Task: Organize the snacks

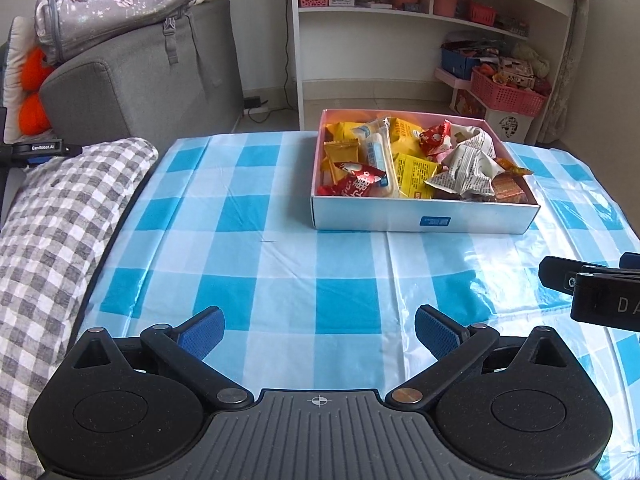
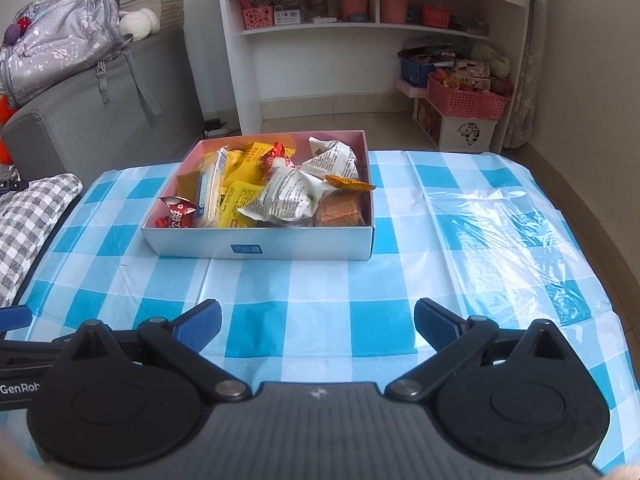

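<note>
Snack packets [image 2: 256, 188] fill the white box [image 2: 260, 242] on the blue-checked tablecloth [image 2: 320, 300]; left gripper [image 1: 319, 330] and right gripper [image 2: 318, 328] hover nearby, jaws spread wide and empty.

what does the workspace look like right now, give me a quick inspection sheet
surface: blue and white checked tablecloth, plastic, wrinkled and shiny at the right.
job's things: open white snack box at the middle of the table, filled with wrapped snacks; a long blue-white packet, yellow packets, red candy and printed white wrappers lie mixed.
clutter: no loose snacks seen on the cloth.
grippers: left gripper and right gripper both open, empty, short of the box.
cables: a charger and cord on the floor by the shelf.
surroundings: grey sofa with a backpack, white shelf, pink basket, checked cushion.
</note>
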Demonstrator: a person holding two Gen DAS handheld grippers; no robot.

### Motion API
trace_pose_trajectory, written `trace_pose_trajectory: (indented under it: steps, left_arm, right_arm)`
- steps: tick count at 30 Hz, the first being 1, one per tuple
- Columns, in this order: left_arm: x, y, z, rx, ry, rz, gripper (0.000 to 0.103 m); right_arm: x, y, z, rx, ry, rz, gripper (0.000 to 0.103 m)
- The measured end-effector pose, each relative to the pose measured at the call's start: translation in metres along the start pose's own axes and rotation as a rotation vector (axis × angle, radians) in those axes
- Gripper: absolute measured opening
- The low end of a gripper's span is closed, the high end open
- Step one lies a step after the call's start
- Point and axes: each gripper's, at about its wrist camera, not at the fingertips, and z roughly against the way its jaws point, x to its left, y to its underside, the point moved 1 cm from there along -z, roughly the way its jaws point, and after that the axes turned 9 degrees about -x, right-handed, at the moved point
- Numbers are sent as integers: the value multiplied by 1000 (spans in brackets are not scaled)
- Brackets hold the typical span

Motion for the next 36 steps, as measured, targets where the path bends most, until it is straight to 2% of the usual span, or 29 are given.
trace_pose_trajectory:
  steps: [8,36]
  left_arm:
    - [-1,1,0,3,1,4,102]
    - [-2,1,4,2,2,3,102]
  right_arm:
    - [3,4,-5,34,-7,-4,103]
    - [8,6,-6,47,-11,6,103]
